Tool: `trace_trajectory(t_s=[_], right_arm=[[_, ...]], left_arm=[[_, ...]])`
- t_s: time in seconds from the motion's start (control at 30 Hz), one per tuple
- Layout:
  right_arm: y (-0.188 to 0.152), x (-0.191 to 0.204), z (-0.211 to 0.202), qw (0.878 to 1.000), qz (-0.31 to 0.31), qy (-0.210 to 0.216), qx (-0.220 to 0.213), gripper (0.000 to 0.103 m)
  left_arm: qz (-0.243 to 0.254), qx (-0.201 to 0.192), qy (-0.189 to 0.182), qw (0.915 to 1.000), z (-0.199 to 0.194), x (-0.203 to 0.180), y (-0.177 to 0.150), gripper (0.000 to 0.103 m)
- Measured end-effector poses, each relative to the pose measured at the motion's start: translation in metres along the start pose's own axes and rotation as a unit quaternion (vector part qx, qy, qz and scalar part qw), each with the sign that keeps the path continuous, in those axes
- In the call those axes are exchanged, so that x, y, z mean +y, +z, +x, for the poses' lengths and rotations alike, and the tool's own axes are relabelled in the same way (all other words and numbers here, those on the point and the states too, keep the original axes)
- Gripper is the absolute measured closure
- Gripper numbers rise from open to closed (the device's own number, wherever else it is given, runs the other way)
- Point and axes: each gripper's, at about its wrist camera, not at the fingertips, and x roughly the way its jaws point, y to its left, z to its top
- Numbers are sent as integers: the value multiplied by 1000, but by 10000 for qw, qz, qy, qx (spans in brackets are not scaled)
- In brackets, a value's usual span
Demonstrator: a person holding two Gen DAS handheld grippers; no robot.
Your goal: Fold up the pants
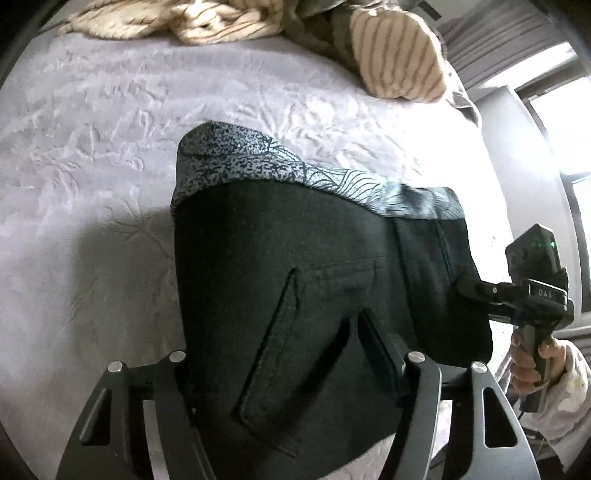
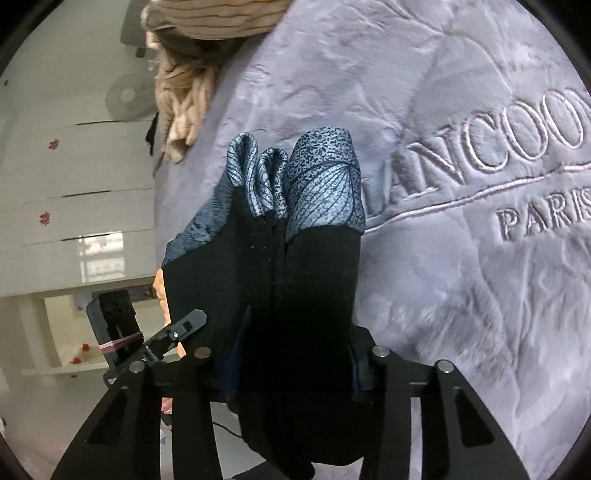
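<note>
reading "paris" (image 2: 546,218) — embossed blanket (image 2: 443,277)

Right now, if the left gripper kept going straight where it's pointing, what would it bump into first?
The black pants: the left gripper already has that cloth between its fingers. Beyond them lies the grey blanket, though depth is hard to judge.

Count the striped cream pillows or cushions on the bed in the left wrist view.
2. One striped cream cushion stands at the far right edge of the grey embossed bedspread; one crumpled striped cream blanket-like heap lies along the top. Others may be hidden.
</note>
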Motion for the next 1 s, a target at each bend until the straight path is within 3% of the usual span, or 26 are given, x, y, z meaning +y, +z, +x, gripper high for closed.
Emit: trace_trajectory(t_s=[0.4, 0.5, 0.7, 1.0], right_arm=[[-46, 42, -16, 9983, -265, 463, 216, 58], [-65, 53, -18, 9980, -250, 563, 168, 58], [-113, 69, -10, 9977, -132, 668, -6, 58], [-185, 99, 36, 9970, 169, 723, -202, 58]], left_arm=[[-208, -344, 54, 9992, -73, -13, -48, 35], [-224, -410, 45, 9989, -101, 0, -74, 35], [-124, -380, -146, 9991, -125, 21, -96, 35], [12, -331, -65, 9994, -166, 73, -135, 35]])
